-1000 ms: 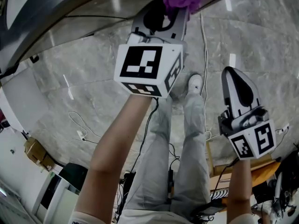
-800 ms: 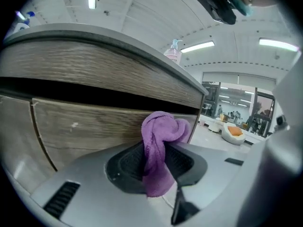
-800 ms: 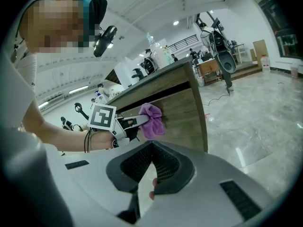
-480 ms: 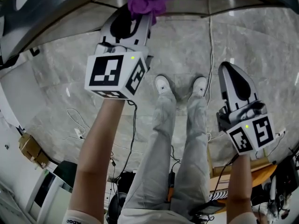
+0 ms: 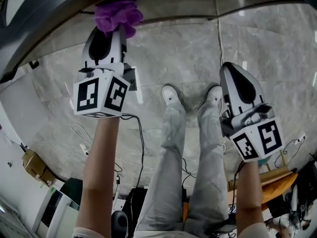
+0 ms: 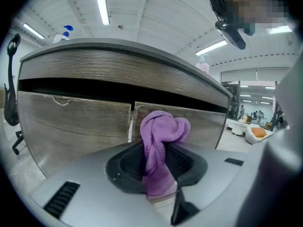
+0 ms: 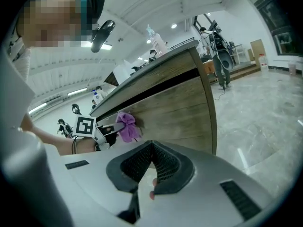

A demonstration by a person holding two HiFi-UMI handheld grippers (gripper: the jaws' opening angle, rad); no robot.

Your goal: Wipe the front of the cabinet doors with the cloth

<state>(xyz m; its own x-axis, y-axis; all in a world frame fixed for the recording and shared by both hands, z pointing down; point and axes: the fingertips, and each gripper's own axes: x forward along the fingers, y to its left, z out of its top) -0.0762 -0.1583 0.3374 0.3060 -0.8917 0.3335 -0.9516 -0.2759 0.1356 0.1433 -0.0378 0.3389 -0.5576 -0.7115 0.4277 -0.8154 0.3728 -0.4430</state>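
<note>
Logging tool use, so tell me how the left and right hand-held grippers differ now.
The left hand-held gripper is shut on the purple cloth; the right hand-held gripper has its jaws together on nothing. The left one holds the cloth up by the cabinet doors; the right one sits back from them. Both are the same grey make and point toward the cabinet.

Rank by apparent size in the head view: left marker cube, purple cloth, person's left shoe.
1. left marker cube, which is nearest the camera, so it looks bigger than it is
2. purple cloth, somewhat smaller
3. left shoe, smallest and farthest away
</note>
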